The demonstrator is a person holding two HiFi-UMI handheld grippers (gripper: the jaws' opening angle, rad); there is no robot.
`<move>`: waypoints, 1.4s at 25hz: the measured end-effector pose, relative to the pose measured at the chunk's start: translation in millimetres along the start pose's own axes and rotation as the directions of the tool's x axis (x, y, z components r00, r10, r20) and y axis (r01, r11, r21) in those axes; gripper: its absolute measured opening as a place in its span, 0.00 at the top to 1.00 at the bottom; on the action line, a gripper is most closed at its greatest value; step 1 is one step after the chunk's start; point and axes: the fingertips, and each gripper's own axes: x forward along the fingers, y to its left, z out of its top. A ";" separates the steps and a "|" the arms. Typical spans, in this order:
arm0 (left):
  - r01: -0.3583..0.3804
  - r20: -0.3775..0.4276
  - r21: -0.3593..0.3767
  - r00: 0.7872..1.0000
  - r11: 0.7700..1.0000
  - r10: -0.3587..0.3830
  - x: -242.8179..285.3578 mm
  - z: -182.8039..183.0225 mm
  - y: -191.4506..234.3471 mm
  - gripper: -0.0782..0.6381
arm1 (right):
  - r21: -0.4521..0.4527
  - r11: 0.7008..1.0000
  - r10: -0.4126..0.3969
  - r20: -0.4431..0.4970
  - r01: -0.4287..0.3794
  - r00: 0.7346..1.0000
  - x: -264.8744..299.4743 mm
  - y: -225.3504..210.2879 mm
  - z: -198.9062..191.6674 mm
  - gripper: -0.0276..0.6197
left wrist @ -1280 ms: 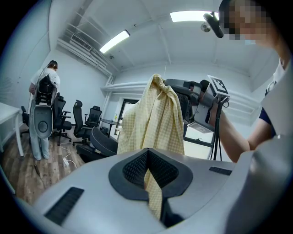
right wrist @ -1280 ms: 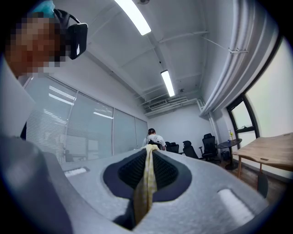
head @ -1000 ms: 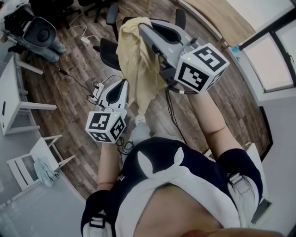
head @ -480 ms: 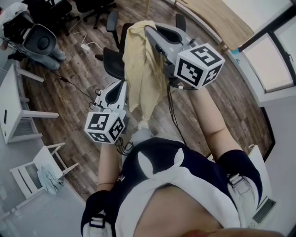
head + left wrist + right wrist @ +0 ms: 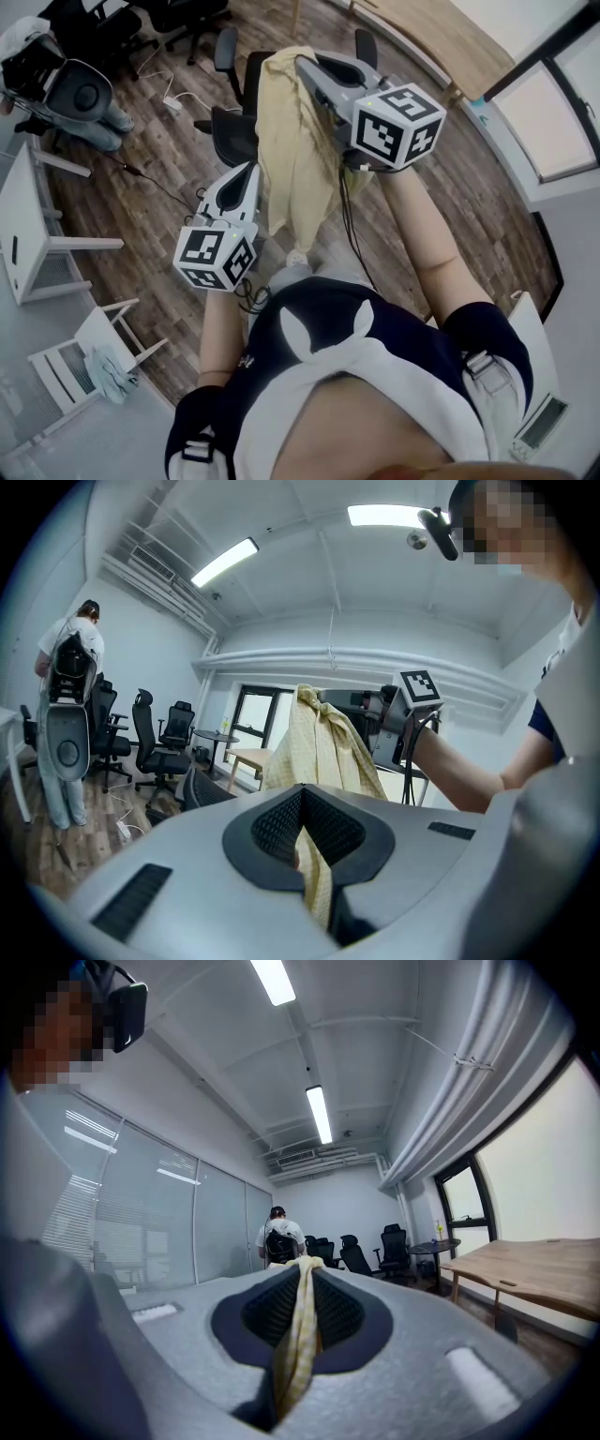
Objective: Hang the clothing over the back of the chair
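Head view: yellow garment (image 5: 295, 159) being held aloft just beside black office chair (image 5: 232, 136), top by right gripper (image 5: 302, 64), lower edge by left gripper (image 5: 251, 171).
Left gripper view: fabric fold being pinched between near-closed jaws.
Right gripper view: bunched fabric being clamped between near-closed jaws.

Overhead, ceiling strip lights (image 5: 319, 1115) are glowing ahead of the right gripper (image 5: 300, 1269) and slightly blowing out. The window (image 5: 530, 1180) to its right is washing to white. Light is falling even and cool, with soft shadows. Fisheye is bowing straight lines and darkening corners in both gripper views. Jaw bodies nearest the lens are blurring, and the head view is rendering sharp.
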 end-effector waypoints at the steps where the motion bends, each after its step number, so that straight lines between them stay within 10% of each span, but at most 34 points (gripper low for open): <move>1: 0.001 -0.002 0.000 1.000 1.000 -0.001 1.4 0.2 2.0 0.88 | 0.007 1.000 -0.005 -0.007 0.005 1.000 3.1 -4.3 -3.1 0.91; 35: 0.038 -0.010 -0.016 0.999 0.999 -0.038 15.4 -6.9 20.2 0.88 | -0.080 0.989 -0.138 -0.205 0.124 0.969 42.2 -50.7 -88.1 0.91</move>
